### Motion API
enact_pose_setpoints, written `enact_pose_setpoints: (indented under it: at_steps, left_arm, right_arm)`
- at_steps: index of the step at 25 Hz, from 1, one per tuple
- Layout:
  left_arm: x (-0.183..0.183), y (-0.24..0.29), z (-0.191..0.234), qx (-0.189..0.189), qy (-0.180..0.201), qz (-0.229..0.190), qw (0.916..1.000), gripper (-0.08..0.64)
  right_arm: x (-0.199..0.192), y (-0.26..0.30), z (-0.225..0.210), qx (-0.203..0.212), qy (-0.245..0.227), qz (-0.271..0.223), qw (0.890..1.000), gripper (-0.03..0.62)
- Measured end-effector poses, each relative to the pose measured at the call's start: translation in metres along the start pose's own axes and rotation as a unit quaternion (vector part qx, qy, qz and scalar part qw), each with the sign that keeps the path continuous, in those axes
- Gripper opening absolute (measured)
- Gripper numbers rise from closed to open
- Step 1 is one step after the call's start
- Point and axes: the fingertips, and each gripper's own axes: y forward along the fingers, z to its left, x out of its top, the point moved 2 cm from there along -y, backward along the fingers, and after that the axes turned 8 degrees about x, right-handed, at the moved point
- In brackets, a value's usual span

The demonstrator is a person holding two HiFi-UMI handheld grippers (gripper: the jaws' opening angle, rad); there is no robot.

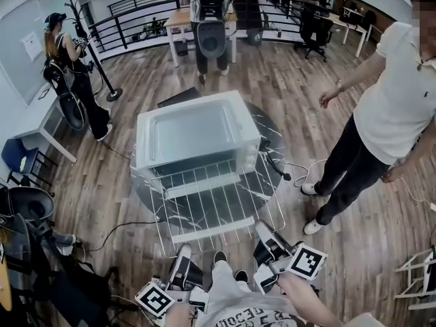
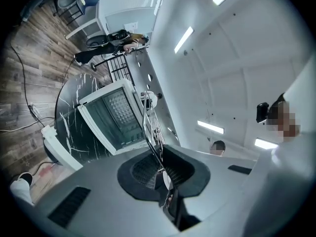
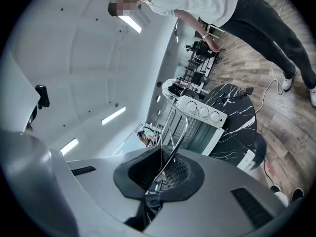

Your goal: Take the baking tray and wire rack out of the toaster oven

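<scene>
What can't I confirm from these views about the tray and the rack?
- The baking tray: not seen. In the head view the toaster oven's top hides the cavity; in both gripper views the opening is too small.
- The wire rack, far edge: in the head view it lies against the oven mouth; in its slots or free, unclear.
- The knobs: right gripper view, settings too small.

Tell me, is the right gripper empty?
No, the right gripper is shut on a wire of the wire rack.

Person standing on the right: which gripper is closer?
Right. The right gripper grips the rack on the side toward the person; the left gripper grips its other corner, farther.
</scene>
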Motion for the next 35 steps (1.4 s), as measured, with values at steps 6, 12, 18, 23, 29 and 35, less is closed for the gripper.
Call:
enact_pose_setpoints:
  at_steps: [6,12,18,23,29,35]
  left_arm:
    - [0.016,0.017,-0.003,-0.003,0.0,0.0,1.0,0.017]
    - [0.033,0.04,0.004,-0.001,0.002,0.002,1.0,0.017]
    - [0.052,0.062,0.006,0.006,-0.003,0.004,1.0,0.017]
    - [0.063,0.079,0.013,0.019,-0.013,0.009,0.9997,0.017]
    - [0.075,0.094,0.021,0.029,-0.024,0.018,0.9991,0.017]
    - [0.089,0.108,0.025,0.036,-0.031,0.024,0.9986,0.017]
  right_arm:
    - [0.011,0.02,0.002,0.003,-0.003,-0.001,1.0,0.005]
    - [0.02,0.046,-0.006,0.001,-0.005,0.0,1.0,0.005]
    - [0.031,0.074,-0.012,-0.004,-0.004,0.004,1.0,0.005]
    - [0.036,0.093,-0.022,-0.017,0.008,0.006,1.0,0.005]
    - [0.039,0.11,-0.031,-0.036,0.009,0.01,0.999,0.005]
    - [0.041,0.126,-0.038,-0.052,0.022,0.009,0.998,0.005]
